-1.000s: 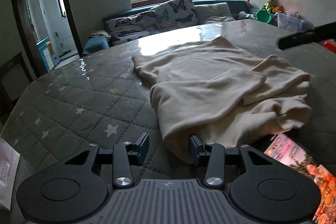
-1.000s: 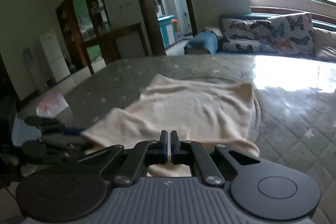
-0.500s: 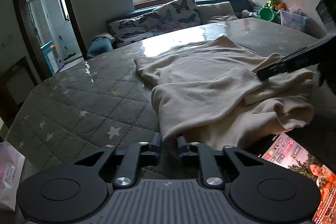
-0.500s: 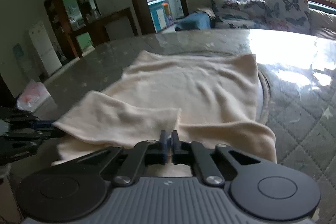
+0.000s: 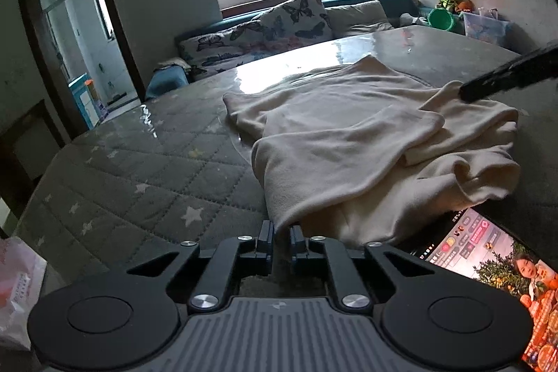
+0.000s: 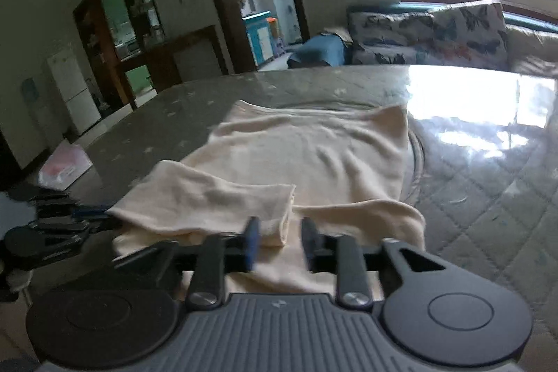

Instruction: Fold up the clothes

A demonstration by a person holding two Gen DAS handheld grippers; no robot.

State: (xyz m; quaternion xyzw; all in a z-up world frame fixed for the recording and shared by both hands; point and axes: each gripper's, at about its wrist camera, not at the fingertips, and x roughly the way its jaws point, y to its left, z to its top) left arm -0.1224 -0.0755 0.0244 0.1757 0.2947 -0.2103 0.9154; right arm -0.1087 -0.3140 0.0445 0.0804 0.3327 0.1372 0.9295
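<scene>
A cream garment (image 5: 348,142) lies rumpled on the quilted, star-patterned table (image 5: 139,169), one sleeve (image 6: 216,197) folded across its body (image 6: 307,156). My left gripper (image 5: 281,237) is shut on the garment's near hem, which pokes up between the pads. In the right wrist view this left gripper (image 6: 69,218) shows at the garment's left corner. My right gripper (image 6: 280,243) is low over the garment and its jaws are opening. The sleeve's end lies loose in the gap, clear of the pads. One dark right finger (image 5: 505,79) hangs over the garment's far right side.
A tablet with a lit screen (image 5: 488,250) lies on the table against the garment's near right edge. A white plastic bag (image 5: 17,285) sits beyond the left rim. Behind the table are a sofa with butterfly cushions (image 5: 279,23) and a green bucket (image 5: 441,18).
The left jaws closed onto the garment's near hem. The right gripper brought the sleeve across and down onto the garment, then parted its jaws and let the sleeve go.
</scene>
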